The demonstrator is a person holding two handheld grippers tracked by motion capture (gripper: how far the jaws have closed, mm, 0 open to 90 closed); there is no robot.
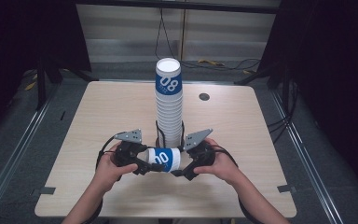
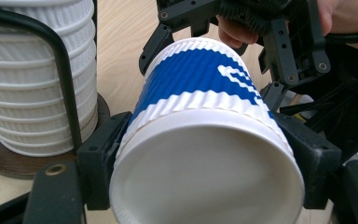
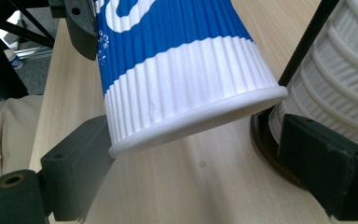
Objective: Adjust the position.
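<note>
A blue-and-white ribbed paper cup [image 1: 164,159] lies on its side in the air between my two grippers, just in front of the tall cup stack [image 1: 168,105]. My left gripper [image 2: 205,158] is shut on the cup's base end [image 2: 205,177], with a jaw pressed on each side. My right gripper [image 3: 196,154] is open, its jaws spread about as wide as the cup's rim [image 3: 196,116]. That rim sits at the fingertips; one jaw is tucked under it and the other stands a little clear.
The stack stands in a black wire holder [image 2: 63,70] on a round dark base [image 3: 268,149] at the middle of the wooden table [image 1: 242,135]. A dark round hole [image 1: 204,97] is at the table's back right. Cables lie on the floor behind.
</note>
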